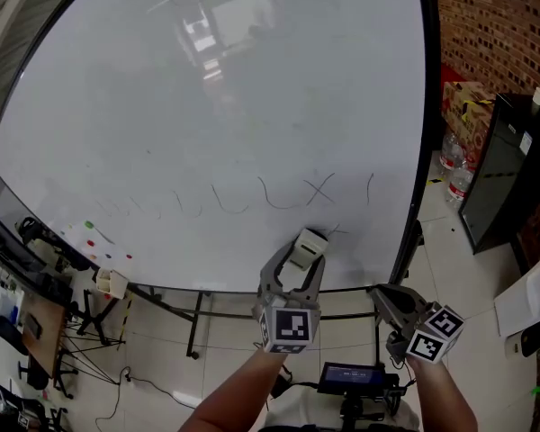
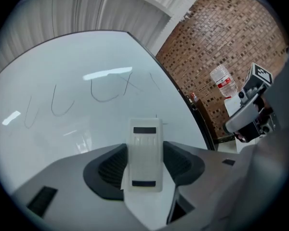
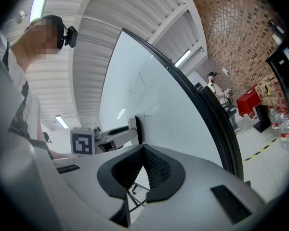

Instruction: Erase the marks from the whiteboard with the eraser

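- Head view: the left hand-held gripper is clenching its jaws on the white eraser, which is sticking out ahead of them toward the whiteboard.
- Thin pen marks – loops and a cross – are running in a row just above and beyond the eraser.
- The right hand-held gripper is hanging off to the right of the left one, near the board's dark edge.
- Left gripper view: both pads are pressing the sides of the eraser, which is standing lengthwise between them. The marks are showing further up the board, and a water bottle is sitting to the right against a brick wall.
- Right gripper view: its jaws are meeting at the tips with nothing between them. To its left, the eraser's dark face seems to be touching the board.
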A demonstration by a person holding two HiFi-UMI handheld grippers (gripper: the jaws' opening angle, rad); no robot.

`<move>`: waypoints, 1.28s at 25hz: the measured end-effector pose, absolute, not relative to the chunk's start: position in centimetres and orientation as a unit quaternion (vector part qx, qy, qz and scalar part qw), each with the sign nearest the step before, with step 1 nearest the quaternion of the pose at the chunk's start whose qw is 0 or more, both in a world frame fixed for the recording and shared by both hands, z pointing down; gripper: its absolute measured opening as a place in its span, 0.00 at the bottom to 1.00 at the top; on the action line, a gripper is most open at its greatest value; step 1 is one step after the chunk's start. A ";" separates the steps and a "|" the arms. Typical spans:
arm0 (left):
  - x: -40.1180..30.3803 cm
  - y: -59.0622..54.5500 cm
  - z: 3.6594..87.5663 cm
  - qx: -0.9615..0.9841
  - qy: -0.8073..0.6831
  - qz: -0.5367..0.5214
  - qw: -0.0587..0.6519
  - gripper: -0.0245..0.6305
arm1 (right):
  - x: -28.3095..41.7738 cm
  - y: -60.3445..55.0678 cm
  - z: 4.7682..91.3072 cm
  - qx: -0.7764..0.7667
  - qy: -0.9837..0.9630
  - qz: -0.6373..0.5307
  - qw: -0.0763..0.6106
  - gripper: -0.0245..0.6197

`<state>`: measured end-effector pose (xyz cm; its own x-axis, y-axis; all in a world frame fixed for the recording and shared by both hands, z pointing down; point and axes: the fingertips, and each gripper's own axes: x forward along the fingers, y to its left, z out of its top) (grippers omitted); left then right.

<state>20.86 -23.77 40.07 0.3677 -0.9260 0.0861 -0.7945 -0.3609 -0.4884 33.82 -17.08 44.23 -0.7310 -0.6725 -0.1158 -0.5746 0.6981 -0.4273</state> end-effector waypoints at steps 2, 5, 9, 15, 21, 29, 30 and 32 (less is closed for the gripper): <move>20.3 -23.8 41.6 -0.808 0.532 -0.190 0.168 0.45 | 33.9 -17.1 44.2 -0.342 0.912 -0.185 0.133 0.06; 20.5 -23.8 41.4 -0.807 0.528 -0.202 0.169 0.45 | 33.6 -17.2 44.0 -0.338 0.914 -0.182 0.132 0.06; 21.7 -23.4 38.6 -0.808 0.520 -0.182 0.211 0.45 | 33.4 -17.2 44.0 -0.337 0.915 -0.182 0.131 0.06; 24.1 -23.3 36.1 -0.815 0.499 -0.175 0.238 0.45 | 33.5 -17.0 44.3 -0.341 0.912 -0.185 0.133 0.06; 23.1 -23.6 39.5 -0.820 0.498 -0.192 0.207 0.46 | 33.5 -17.0 44.4 -0.342 0.911 -0.186 0.134 0.06; 23.7 -23.2 39.1 -0.839 0.475 -0.190 0.186 0.45 | 33.1 -16.5 43.8 -0.336 0.915 -0.182 0.132 0.06; 24.3 -23.0 38.4 -0.840 0.471 -0.186 0.197 0.45 | 33.0 -16.3 43.8 -0.336 0.915 -0.181 0.132 0.06; 25.5 -22.8 37.0 -0.842 0.462 -0.179 0.214 0.45 | 33.0 -16.0 43.9 -0.336 0.915 -0.181 0.132 0.06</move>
<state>25.54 -22.85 36.96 0.5089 -0.8546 0.1038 -0.7009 -0.4813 -0.5264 33.04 -16.01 43.91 -0.7389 -0.6629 -0.1203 -0.5671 0.7084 -0.4202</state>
